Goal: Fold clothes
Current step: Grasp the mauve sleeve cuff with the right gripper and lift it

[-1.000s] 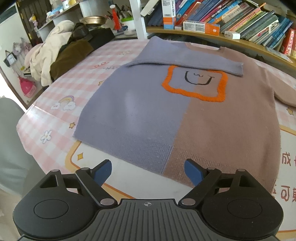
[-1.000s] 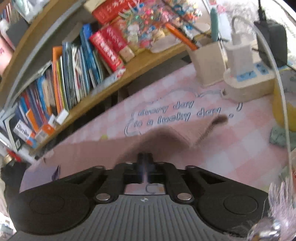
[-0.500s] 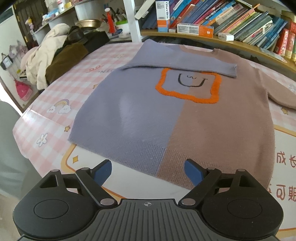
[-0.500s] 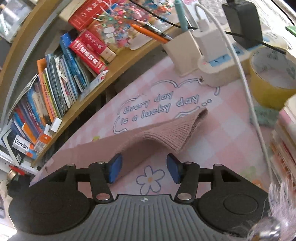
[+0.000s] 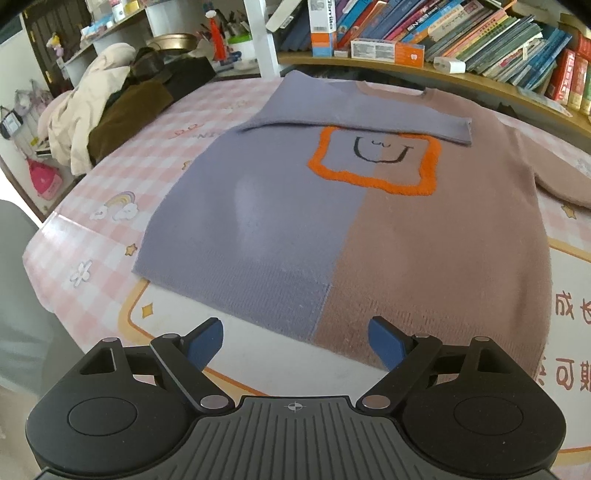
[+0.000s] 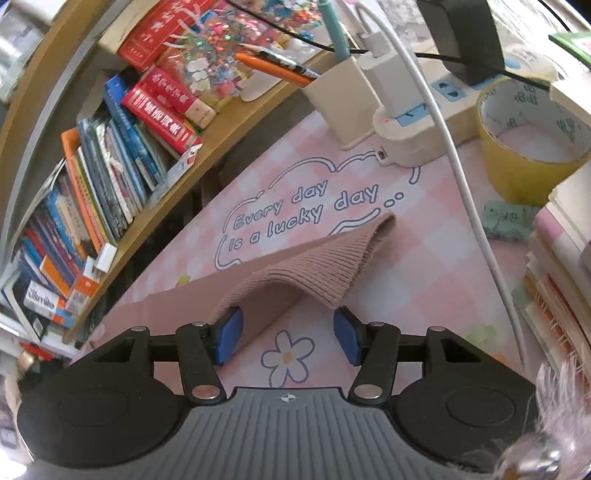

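A sweater (image 5: 332, 221), lavender on one half and brown on the other with an orange square and a smile, lies flat on the pink checked table (image 5: 110, 184). Its lavender sleeve (image 5: 369, 118) is folded across the chest. My left gripper (image 5: 295, 328) hovers open just short of the hem, with nothing between its fingers. In the right wrist view the brown sleeve's ribbed cuff (image 6: 325, 258) lies humped on the table just ahead of my right gripper (image 6: 287, 317). Its jaws are opening and the pads do not press on the cuff.
A heap of clothes (image 5: 92, 110) lies at the table's far left and the table edge (image 5: 48, 240) is near. Bookshelves (image 5: 480, 33) line the back. Near the cuff are a power strip (image 6: 424, 110), a white cable (image 6: 461, 177), a tape roll (image 6: 528, 147) and stacked books (image 6: 561, 277).
My right gripper went from shut on the brown cuff to open, and the cuff dropped onto the table. The left gripper stayed open over the hem.
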`<state>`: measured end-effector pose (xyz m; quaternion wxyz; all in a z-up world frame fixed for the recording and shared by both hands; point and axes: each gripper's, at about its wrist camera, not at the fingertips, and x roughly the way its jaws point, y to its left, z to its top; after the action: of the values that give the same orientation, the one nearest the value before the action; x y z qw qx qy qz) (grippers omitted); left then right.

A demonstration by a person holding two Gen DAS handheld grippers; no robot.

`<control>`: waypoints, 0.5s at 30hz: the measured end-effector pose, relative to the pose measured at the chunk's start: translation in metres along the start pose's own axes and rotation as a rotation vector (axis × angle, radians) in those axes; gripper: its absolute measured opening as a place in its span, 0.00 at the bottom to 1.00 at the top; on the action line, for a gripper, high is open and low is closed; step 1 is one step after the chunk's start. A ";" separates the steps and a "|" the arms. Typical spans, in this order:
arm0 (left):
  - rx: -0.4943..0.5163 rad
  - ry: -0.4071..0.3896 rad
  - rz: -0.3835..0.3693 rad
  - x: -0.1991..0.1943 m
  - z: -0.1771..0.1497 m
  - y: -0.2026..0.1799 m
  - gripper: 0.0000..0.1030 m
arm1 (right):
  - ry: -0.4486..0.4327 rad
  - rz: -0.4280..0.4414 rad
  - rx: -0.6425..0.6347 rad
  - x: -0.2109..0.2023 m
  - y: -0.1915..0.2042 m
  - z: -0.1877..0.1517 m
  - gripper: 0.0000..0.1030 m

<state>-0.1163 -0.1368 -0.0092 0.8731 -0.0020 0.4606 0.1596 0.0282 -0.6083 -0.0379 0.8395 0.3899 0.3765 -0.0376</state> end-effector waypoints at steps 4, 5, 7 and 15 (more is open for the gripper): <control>-0.005 0.002 0.005 0.001 0.002 0.001 0.86 | 0.005 0.104 0.019 -0.009 0.005 -0.001 0.72; -0.006 0.004 0.006 0.001 0.002 0.001 0.86 | -0.005 0.104 0.020 -0.009 0.006 -0.001 0.72; 0.000 0.002 0.003 0.002 0.004 0.001 0.86 | -0.021 0.081 0.030 -0.007 0.004 0.000 0.70; 0.016 -0.004 0.002 0.002 0.006 0.003 0.86 | -0.031 -0.001 0.162 0.000 -0.019 0.000 0.29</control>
<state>-0.1119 -0.1327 -0.0069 0.8739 0.0057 0.4601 0.1571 0.0219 -0.6220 -0.0502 0.8109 0.4559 0.3593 -0.0744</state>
